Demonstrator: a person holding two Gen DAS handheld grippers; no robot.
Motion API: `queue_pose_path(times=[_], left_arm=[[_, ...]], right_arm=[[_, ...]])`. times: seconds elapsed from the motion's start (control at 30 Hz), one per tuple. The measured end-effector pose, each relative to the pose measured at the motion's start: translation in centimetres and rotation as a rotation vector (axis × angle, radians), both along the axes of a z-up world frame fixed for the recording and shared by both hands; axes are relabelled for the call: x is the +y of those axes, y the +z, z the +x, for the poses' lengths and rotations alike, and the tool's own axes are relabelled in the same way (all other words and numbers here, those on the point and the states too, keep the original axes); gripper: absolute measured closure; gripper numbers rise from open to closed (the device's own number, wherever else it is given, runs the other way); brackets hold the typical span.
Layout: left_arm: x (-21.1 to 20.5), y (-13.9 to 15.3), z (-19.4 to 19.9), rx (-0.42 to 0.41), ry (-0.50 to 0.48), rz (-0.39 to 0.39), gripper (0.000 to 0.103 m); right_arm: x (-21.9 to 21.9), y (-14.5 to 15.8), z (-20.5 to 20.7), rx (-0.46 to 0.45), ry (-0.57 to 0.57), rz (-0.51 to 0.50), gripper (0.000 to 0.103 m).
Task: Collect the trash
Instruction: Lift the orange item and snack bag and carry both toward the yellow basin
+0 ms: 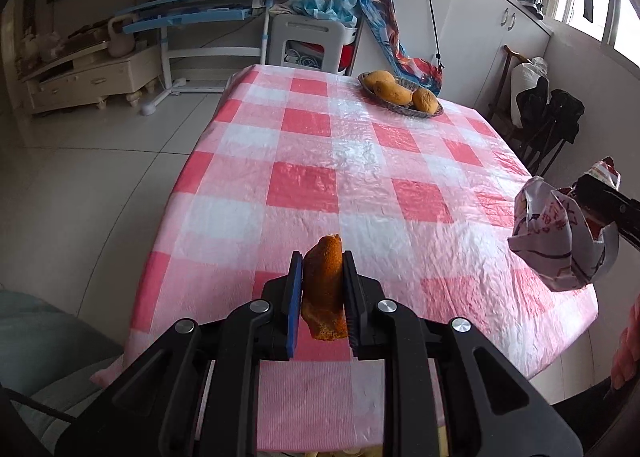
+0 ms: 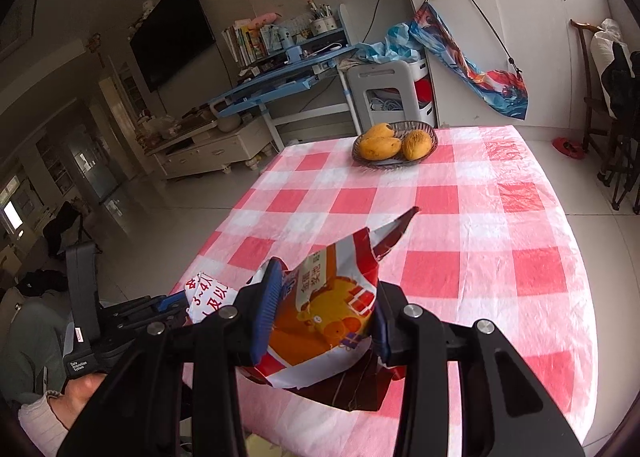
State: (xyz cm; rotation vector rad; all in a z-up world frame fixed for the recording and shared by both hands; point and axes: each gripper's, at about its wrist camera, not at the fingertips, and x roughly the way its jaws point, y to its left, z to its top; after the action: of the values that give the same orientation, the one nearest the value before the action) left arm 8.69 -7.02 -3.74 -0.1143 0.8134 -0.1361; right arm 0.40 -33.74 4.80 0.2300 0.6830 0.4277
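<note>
Pinching an orange peel (image 1: 325,289) upright between its pads, the left claw (image 1: 322,297) hangs over the near edge of the desk (image 1: 304,185). To its right, the right claw (image 2: 320,321) is clenched on a crumpled snack wrapper (image 2: 324,321), also above the red-and-white checked cloth. At the far end sits a basket of mangoes (image 1: 400,93), with a blue study table (image 1: 208,9) and white cabinets (image 1: 472,17) beyond.
</note>
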Motion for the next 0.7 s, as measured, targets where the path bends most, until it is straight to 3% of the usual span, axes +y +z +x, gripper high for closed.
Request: queue_pose_path(times=[0.23, 0.7], left_arm=[[-0.1, 0.6, -1.7, -0.018, -0.019, 0.009, 0.085], [0.1, 1.2, -2.5, -0.037, -0.025, 0.011, 0.085]], right_arm=[[0.0, -1.0, -2.8, 0.014, -0.025, 0.015, 0.063], [-0.3, -1.9, -3.8, 0.029, -0.054, 0.03, 0.063]])
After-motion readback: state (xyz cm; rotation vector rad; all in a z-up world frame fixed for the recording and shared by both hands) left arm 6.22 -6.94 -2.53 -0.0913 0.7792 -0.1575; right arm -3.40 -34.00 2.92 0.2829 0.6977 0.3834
